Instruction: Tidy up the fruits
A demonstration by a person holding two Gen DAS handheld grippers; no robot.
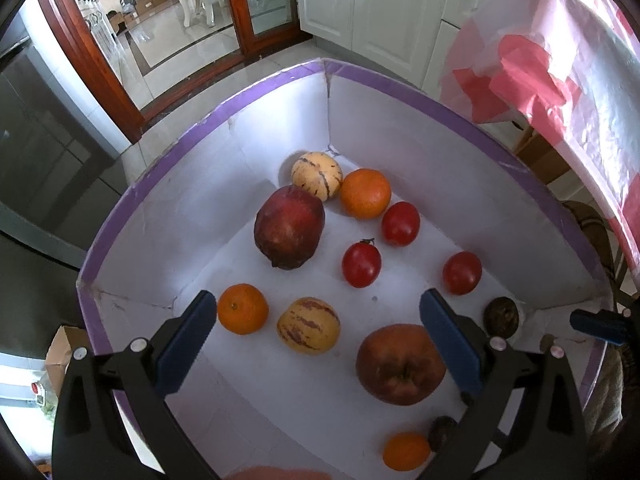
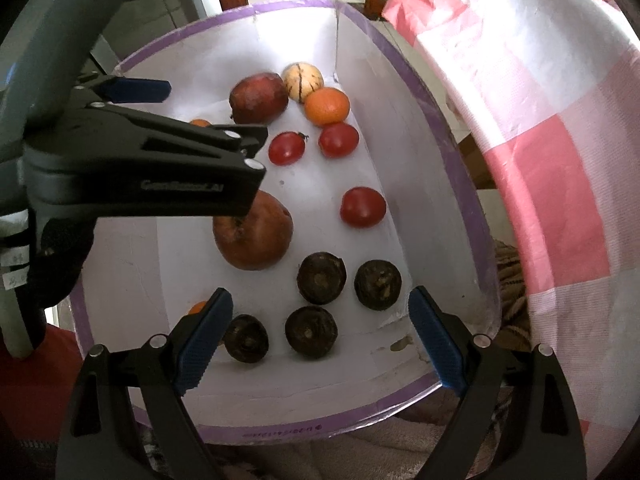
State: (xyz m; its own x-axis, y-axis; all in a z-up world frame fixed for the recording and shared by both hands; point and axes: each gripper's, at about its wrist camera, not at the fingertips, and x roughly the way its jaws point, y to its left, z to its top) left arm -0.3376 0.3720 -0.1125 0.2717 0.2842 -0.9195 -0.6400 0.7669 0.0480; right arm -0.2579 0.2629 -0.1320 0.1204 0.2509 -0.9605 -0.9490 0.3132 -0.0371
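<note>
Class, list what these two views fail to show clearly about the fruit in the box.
- Right wrist view: the left claw body covers the top of the near apple and most of an orange.
- Left wrist view: a dark fruit sits partly behind the claw's finger.
- Left wrist view: a blurred pinkish shape is cut by the bottom edge; unidentifiable.
</note>
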